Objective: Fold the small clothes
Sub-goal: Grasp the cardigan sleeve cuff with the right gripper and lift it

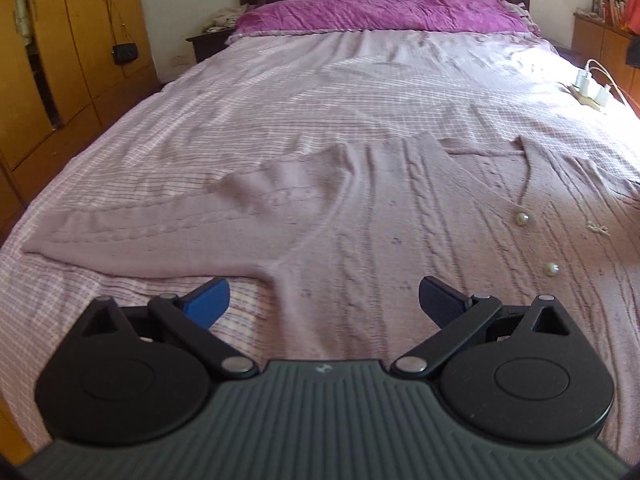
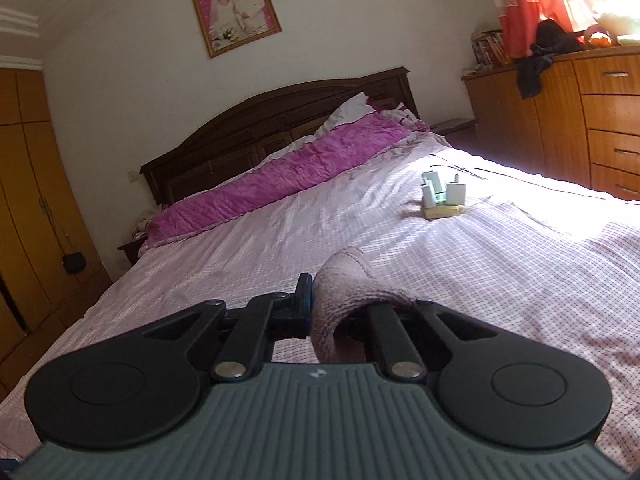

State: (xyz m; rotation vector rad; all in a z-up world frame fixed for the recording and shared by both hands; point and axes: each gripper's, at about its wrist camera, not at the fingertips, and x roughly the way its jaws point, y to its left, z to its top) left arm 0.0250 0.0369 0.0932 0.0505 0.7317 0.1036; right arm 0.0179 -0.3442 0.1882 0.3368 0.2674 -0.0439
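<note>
Cardigan (image 1: 360,216), one with two pearls (image 1: 552,268), lies under the wide left tool (image 1: 324,304); right tool (image 2: 340,304) pinches its sleeve (image 2: 344,280).

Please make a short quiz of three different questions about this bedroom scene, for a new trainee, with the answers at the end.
1. True or false: the left gripper holds the pink knit sweater.
2. What is the right gripper shut on? A) pillow B) pink knit fabric C) charger
3. Fill in: white chargers sit in a ____ on the bed.

Key: 1 false, it is open above the sweater. 2 B. 3 power strip.
</note>
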